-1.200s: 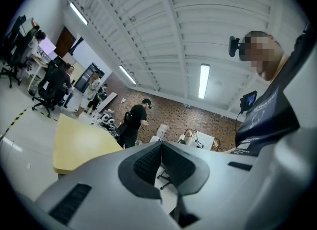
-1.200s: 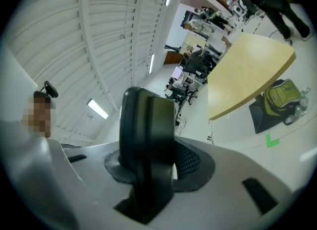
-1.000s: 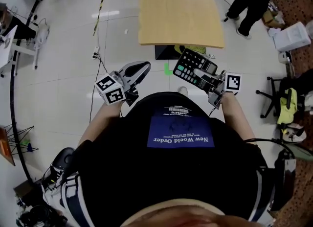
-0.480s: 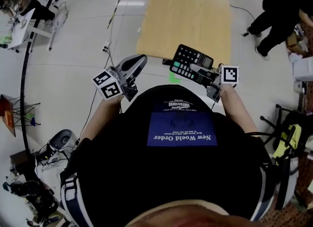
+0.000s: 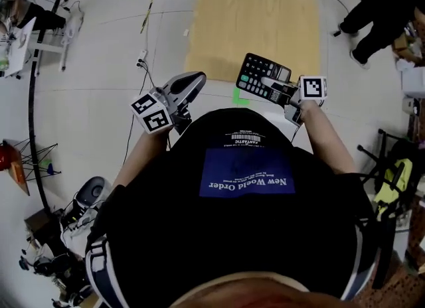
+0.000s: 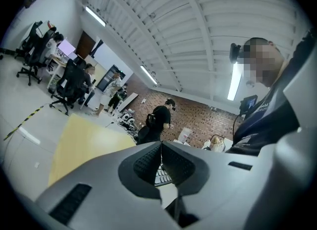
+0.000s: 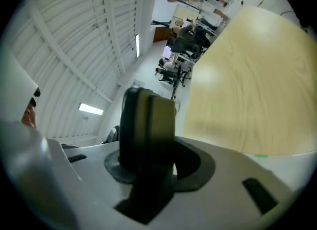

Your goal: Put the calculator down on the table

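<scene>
A dark calculator (image 5: 261, 76) with black and green keys is held in the air by my right gripper (image 5: 273, 87), which is shut on its near end. The calculator hangs over the near edge of the light wooden table (image 5: 252, 21). In the right gripper view the calculator (image 7: 146, 125) shows edge-on between the jaws, with the table (image 7: 257, 85) beyond it. My left gripper (image 5: 189, 82) is shut and holds nothing, to the left of the table's near corner. Its pads (image 6: 159, 160) meet in the left gripper view.
A person in black (image 5: 385, 8) stands at the far right of the table; another person (image 6: 157, 120) shows in the left gripper view. A green tape mark (image 5: 240, 95) is on the floor at the table's near edge. Office chairs and desks (image 5: 26, 14) line the left.
The table has come closer. Both grippers have moved forward towards it, and the calculator now overlaps the table's near edge.
</scene>
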Tool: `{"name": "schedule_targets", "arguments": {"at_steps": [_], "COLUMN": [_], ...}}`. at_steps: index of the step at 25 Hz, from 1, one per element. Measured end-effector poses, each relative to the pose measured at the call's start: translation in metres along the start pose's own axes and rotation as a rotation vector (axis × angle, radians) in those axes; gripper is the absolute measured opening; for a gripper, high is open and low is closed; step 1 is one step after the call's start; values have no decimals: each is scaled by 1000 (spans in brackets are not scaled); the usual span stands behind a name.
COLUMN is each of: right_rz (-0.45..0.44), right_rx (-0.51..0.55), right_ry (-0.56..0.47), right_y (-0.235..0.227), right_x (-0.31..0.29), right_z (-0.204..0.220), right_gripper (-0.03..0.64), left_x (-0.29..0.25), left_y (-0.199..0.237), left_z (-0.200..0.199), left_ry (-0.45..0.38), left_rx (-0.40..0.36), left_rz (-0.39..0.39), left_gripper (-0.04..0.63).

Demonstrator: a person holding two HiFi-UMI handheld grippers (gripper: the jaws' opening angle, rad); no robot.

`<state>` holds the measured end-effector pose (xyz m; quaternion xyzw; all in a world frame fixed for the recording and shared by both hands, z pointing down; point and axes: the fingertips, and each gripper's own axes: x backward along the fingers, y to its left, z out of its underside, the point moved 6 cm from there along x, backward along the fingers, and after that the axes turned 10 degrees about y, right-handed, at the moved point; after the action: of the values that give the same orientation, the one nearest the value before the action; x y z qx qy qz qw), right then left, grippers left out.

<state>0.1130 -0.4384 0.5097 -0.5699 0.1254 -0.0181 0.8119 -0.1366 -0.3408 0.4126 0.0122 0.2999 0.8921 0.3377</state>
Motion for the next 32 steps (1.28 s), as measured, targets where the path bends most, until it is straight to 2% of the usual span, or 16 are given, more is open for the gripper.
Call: {"name": "schedule_targets", "arguments": {"at_steps": [2, 5, 8, 11, 14, 16, 18, 24, 32], "right_rz": [35, 197, 306, 325, 332, 369, 416, 512, 514], "right_rx": [-45, -123, -168, -228, -219, -250, -284, -275, -326], "right_ry": [-3, 32, 72, 91, 124, 145, 162, 242, 220], "right_y": [-11, -39, -65, -91, -130, -146, -148, -157, -163], "right_x": [-5, 1, -1, -7, -20, -21, -18, -26, -25], "right_z": [3, 4, -4, -8, -12, -7, -3, -8, -12], "right_gripper": [121, 123, 123, 121, 121, 121, 123, 123, 122], "left_x": [0, -7, -13, -19, -27, -29, -26, -25, 1], "left_y": [12, 31, 51, 66, 89, 90, 81, 79, 74], "left_z": [1, 4, 10, 18, 41, 54, 58, 70, 81], "left_ry": [24, 55, 76, 100, 121, 123, 116, 116, 98], "left_rx": [12, 34, 55, 94, 119, 152, 166, 177, 194], "left_rz": [26, 59, 79, 74, 72, 83, 100, 112, 72], "left_gripper": [8, 8, 8, 8, 8, 8, 8, 8, 8]}}
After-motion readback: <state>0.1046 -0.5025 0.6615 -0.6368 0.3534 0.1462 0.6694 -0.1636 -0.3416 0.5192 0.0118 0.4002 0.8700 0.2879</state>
